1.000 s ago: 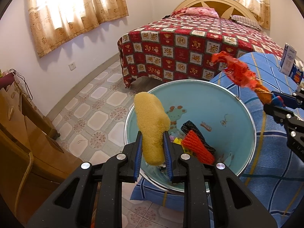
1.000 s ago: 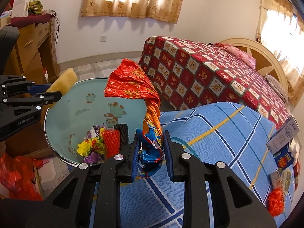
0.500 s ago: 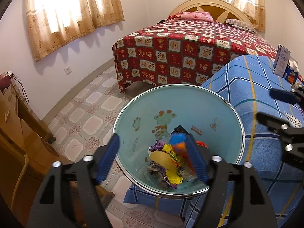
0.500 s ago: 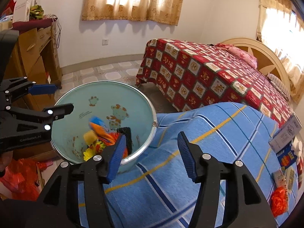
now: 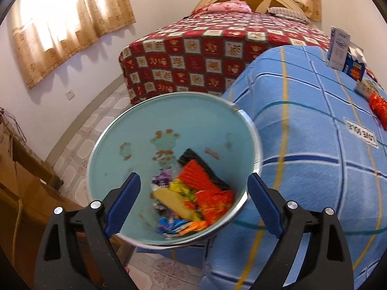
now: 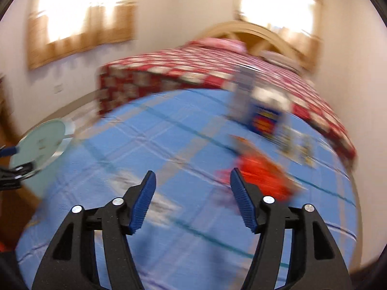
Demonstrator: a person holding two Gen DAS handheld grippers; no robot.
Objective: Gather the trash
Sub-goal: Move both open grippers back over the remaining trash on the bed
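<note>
Left tool: spread wide, jaws just opened further, nothing between the pads, hanging over the pale blue bin. Inside the bin, at its low side: yellow sponge, red mesh scrap, crumpled red wrapper, a blue-and-orange wrapper at 6 o'clock, all heaped together. At 3 o'clock of the bin, touching its rim: blue checked table. At the table's 1 o'clock edge: two upright cartons, with a red crumpled bag nearer, at 3 o'clock.

Right tool: moderately wide, jaws likewise just opened further, empty, above the table; view heavily blurred. Just past the right pad at 2 o'clock: red trash lying on the cloth. Farther at 1 o'clock: blue carton. At 9 o'clock: the bin. Beyond the table at 12 o'clock: bed with red patchwork cover.
</note>
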